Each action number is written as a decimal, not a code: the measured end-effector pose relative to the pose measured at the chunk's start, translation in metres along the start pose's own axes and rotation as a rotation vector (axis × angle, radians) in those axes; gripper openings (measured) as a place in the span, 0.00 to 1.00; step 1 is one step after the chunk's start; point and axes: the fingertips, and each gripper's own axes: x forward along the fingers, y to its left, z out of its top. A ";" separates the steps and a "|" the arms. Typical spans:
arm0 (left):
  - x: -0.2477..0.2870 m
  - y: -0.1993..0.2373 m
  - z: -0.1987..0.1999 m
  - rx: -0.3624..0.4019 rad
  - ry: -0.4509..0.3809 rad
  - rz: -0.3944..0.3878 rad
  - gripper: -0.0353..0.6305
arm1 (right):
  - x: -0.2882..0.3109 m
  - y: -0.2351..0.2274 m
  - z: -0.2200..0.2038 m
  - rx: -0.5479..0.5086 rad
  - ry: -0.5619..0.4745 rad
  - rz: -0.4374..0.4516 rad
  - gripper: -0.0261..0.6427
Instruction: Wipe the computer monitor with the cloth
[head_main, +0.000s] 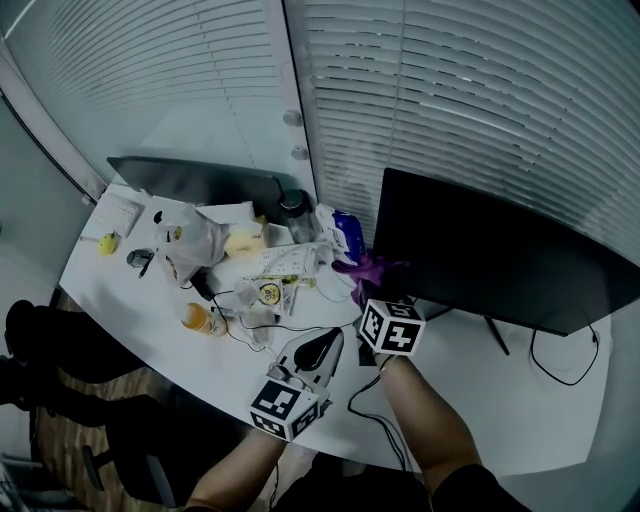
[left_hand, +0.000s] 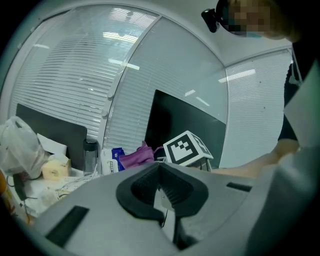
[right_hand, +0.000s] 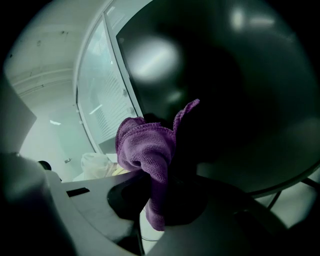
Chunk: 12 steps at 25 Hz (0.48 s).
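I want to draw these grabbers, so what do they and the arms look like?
The left gripper and right gripper are smooth grey with black ribbed pads. Each carries a white cube with black square markers. Forearms are bare; a dark sleeve shows high on the right arm.

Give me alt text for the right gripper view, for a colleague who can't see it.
The right gripper is shut on a purple cloth, which bunches up in front of the monitor filling most of the view. A white bag and blinds show at left.
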 end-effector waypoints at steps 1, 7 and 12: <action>0.001 0.000 -0.001 0.002 0.005 -0.002 0.06 | 0.002 -0.003 -0.003 0.001 0.008 -0.004 0.14; 0.005 -0.003 -0.023 -0.015 0.042 -0.004 0.06 | 0.013 -0.024 -0.037 0.029 0.051 -0.014 0.14; 0.004 -0.005 -0.040 -0.030 0.079 -0.004 0.06 | 0.018 -0.035 -0.061 0.048 0.093 -0.027 0.14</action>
